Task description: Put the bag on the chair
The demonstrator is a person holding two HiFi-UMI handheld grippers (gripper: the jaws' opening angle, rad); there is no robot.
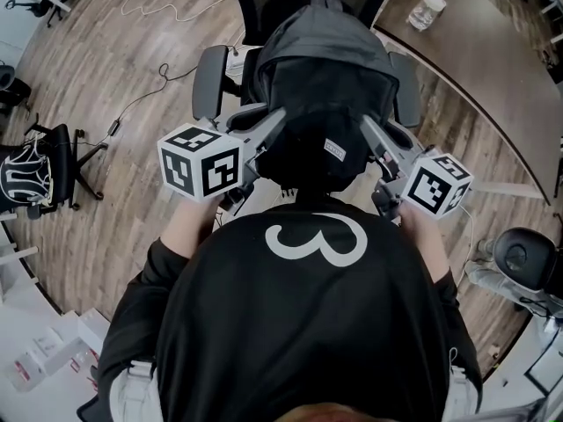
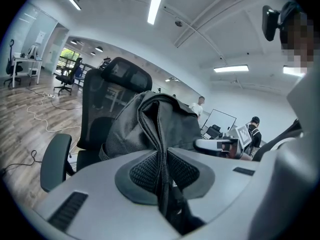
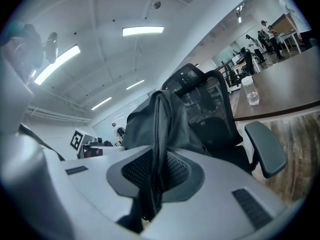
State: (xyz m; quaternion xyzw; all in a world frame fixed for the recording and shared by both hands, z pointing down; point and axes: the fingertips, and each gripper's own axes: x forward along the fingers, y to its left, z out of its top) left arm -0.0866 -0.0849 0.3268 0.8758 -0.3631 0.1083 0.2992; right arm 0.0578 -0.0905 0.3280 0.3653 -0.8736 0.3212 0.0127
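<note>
Head view: black backpack [image 1: 321, 69] over the office chair [image 1: 209, 79], placement judged under way; left gripper view: left gripper [image 2: 162, 171] pinches its strap [image 2: 152, 129]; right gripper view: right gripper [image 3: 154, 176] likewise; next, lower, then release both.

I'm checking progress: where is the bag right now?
Head view, centre: the bag is between the armrests of the chair, clamped by the left gripper and right gripper.
</note>
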